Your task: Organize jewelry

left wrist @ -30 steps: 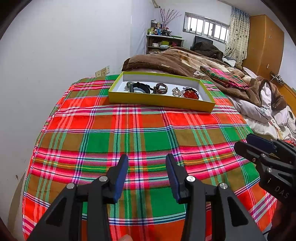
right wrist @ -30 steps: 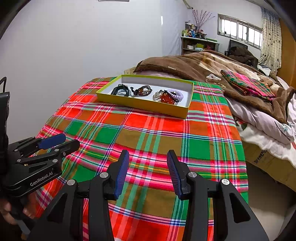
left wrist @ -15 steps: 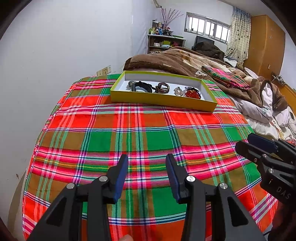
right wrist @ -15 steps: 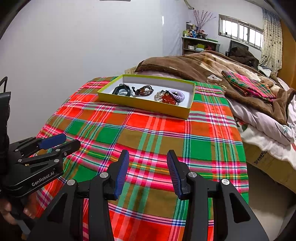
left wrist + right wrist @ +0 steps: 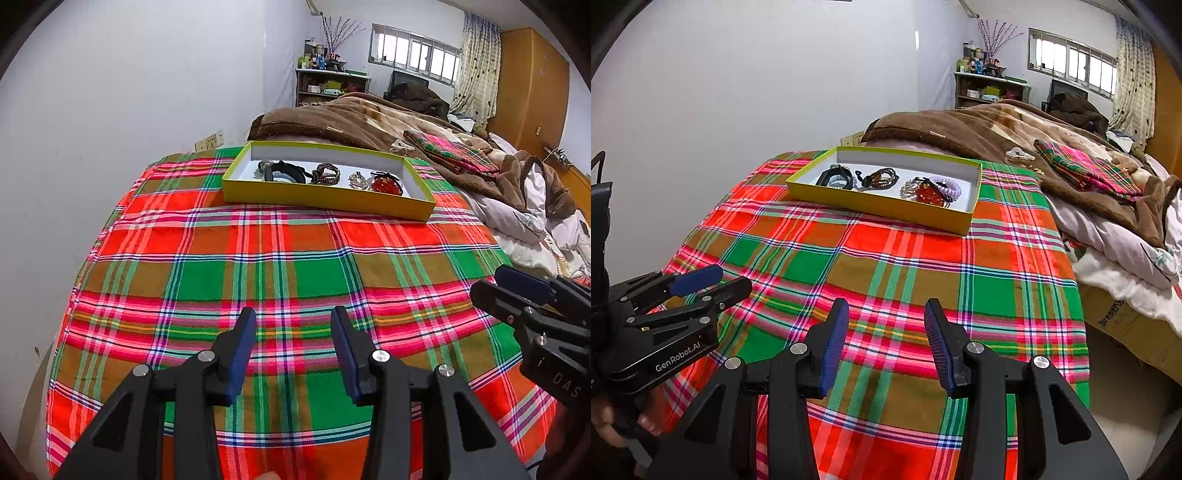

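Plaid cloth (image 5: 258, 266), woven, in red, green, ochre and pink checks, spread flat over a bed end. On it, toward its far edge: one shallow rectangular tray (image 5: 325, 197), yellow-green card outside, white inside. Contents of tray, from its wall-side end: black band-like piece (image 5: 284, 171) with a pale oval part; dark beaded bracelet (image 5: 325, 174), coiled; small silvery ornament (image 5: 357, 181); cluster of glossy red beads (image 5: 386, 184) on black cord; pale lilac coiled ring (image 5: 948, 185), at the end away from the wall, seen only from the right wrist. Beyond the tray: brown plush blanket (image 5: 332, 123), rumpled, with a folded plaid cloth (image 5: 450, 155) on it. Left gripper (image 5: 293, 341), black frame with ribbed blue pads, jaws parted about halfway, nothing between them, poised above the near part of the plaid cloth, well apart from the tray. Right gripper (image 5: 886, 338), same make, jaws likewise half parted and empty, beside the left one, equally far from the tray.
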Demonstrator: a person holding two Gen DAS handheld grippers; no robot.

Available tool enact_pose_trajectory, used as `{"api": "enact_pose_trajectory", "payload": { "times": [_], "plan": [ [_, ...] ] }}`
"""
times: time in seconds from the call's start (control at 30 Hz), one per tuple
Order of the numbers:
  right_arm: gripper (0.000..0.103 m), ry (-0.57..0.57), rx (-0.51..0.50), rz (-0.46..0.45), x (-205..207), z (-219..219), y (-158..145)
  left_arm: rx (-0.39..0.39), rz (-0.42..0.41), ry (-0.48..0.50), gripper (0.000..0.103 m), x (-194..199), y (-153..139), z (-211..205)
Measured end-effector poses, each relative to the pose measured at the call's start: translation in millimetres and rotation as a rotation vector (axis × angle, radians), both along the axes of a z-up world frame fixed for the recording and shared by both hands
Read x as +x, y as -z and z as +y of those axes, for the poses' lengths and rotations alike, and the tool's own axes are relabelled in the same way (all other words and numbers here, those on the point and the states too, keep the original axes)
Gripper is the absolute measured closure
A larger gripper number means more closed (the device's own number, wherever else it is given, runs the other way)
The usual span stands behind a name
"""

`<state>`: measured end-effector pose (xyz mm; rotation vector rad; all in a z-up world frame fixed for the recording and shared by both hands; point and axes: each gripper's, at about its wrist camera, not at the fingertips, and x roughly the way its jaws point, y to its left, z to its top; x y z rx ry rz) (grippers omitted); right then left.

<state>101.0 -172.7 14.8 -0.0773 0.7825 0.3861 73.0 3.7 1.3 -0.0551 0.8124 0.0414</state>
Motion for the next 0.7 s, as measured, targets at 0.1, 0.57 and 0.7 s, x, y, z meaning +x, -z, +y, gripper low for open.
{"api": "enact_pose_trajectory", "payload": {
  "times": [0.1,0.57,0.7],
  "plan": [
    [0.060,0.000,0.000,-0.001,-0.8,0.6,0.5,0.006,-0.005,-0.001,0.059,-1.3,-1.2,-0.6],
    [0.060,0.002,-0.003,0.000,-2.2,-0.5,0.6,0.008,0.008,-0.010,0.059,-1.4,1.8,-0.7],
    [0.060,0.002,-0.004,-0.001,-2.5,-1.7,0.3,0.011,0.004,-0.011,0.059,-1.1,1.6,-1.6]
  ]
}}
